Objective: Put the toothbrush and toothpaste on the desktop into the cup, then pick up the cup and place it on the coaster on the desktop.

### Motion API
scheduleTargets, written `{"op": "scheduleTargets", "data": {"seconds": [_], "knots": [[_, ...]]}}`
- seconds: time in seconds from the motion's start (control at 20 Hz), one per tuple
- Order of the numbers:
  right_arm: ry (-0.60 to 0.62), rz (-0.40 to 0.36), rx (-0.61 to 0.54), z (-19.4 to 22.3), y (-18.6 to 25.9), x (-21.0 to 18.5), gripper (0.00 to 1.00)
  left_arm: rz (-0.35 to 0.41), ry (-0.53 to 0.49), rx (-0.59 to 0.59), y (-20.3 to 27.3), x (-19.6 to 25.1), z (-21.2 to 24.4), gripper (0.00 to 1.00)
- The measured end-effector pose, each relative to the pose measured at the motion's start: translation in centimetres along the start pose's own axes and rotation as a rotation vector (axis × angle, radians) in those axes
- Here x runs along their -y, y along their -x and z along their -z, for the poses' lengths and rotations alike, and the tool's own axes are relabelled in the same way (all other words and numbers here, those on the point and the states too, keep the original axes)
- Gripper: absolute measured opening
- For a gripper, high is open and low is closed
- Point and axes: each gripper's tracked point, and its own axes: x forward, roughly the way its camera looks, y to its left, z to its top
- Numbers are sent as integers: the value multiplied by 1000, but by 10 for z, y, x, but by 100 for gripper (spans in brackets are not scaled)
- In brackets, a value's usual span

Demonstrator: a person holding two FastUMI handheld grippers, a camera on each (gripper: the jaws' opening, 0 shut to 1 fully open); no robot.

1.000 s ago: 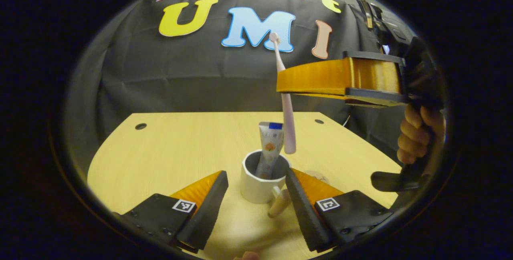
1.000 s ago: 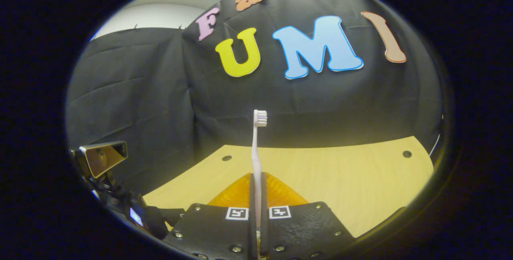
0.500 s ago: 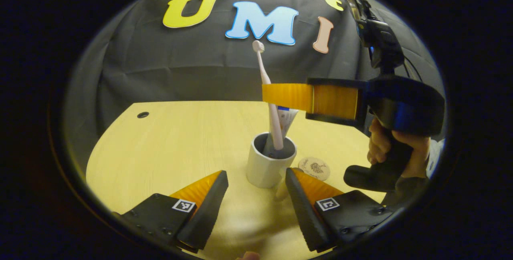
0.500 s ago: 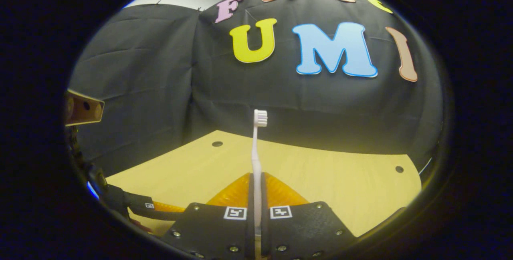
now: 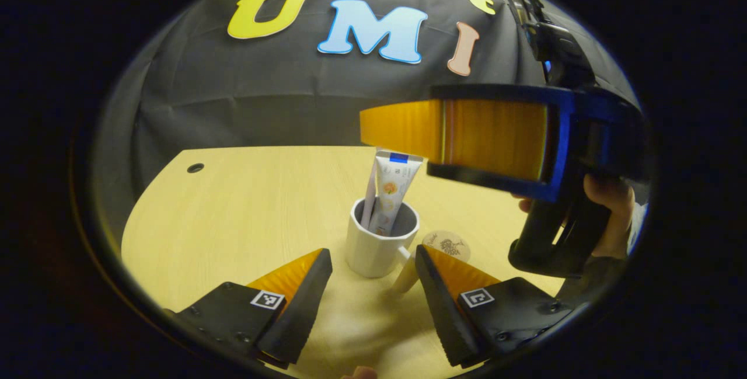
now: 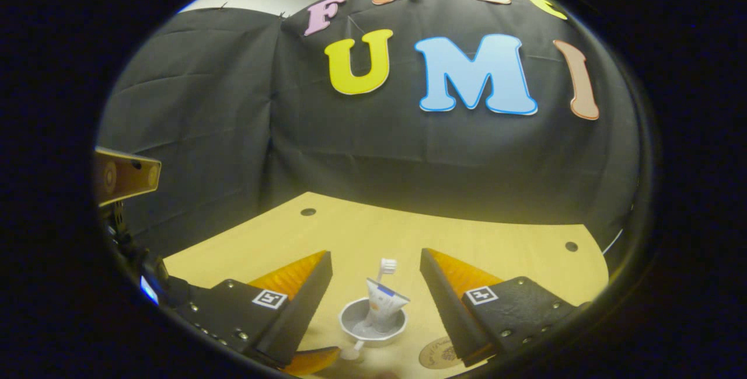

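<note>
A white cup [image 5: 366, 253] stands on the wooden desktop [image 5: 233, 209], its handle toward me. Inside it lean the toothpaste tube [image 5: 390, 191] and the pale pink toothbrush [image 5: 369, 195]. My left gripper [image 5: 372, 250] is open, low over the desk, with the cup just ahead between its fingers, untouched. My right gripper [image 5: 397, 131] hovers above the cup, held by a hand [image 5: 607, 209]. In the right gripper view that gripper [image 6: 376, 255] is open above the cup [image 6: 350, 325], and the toothbrush's bristle head [image 6: 387, 264] and the tube [image 6: 382, 306] stick up between its fingers. A round coaster [image 5: 446, 243] lies right of the cup.
The coaster [image 6: 436, 360] also shows at the bottom of the right gripper view. Two cable holes [image 6: 307, 212] mark the desk's far corners. A tip of the left gripper [image 6: 315, 361] shows beside the cup. The black cloth wall stands behind the desk.
My right gripper lowered the toothbrush into the cup and opened, letting it go. The toothbrush now rests in the cup beside the toothpaste. My left gripper stayed open near the cup.
</note>
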Motion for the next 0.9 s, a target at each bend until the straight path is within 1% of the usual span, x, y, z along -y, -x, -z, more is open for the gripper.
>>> {"op": "scheduleTargets", "data": {"seconds": [0.25, 0.4, 0.45, 0.5, 0.55, 0.65, 0.75, 0.8, 0.85, 0.9], "knots": [[-20, 56, 34, -21, 21, 31, 95, 15, 10, -18, -11, 22, -6, 94], [-28, 87, 37, -30, 36, 51, 92, 8, 25, -49, -22, 34, -5, 94], [-25, 104, 34, -30, 42, 59, 95, -2, 37, -69, -28, 36, -4, 94], [-24, 115, 31, -31, 47, 67, 95, -23, 47, -85, -32, 35, -4, 94], [-27, 125, 25, -29, 53, 74, 95, -36, 57, -105, -36, 36, -3, 96], [-39, 144, 10, -27, 64, 87, 95, -58, 78, -144, -43, 36, -2, 93], [-52, 161, 3, -23, 73, 98, 95, -85, 98, -188, -46, 34, 4, 95], [-55, 169, 0, -21, 77, 102, 92, -103, 109, -213, -47, 31, 6, 93], [-54, 180, -8, -18, 82, 108, 95, -121, 122, -241, -49, 29, 10, 93], [-54, 193, -14, -15, 86, 115, 95, -135, 138, -273, -50, 27, 14, 93]]}}
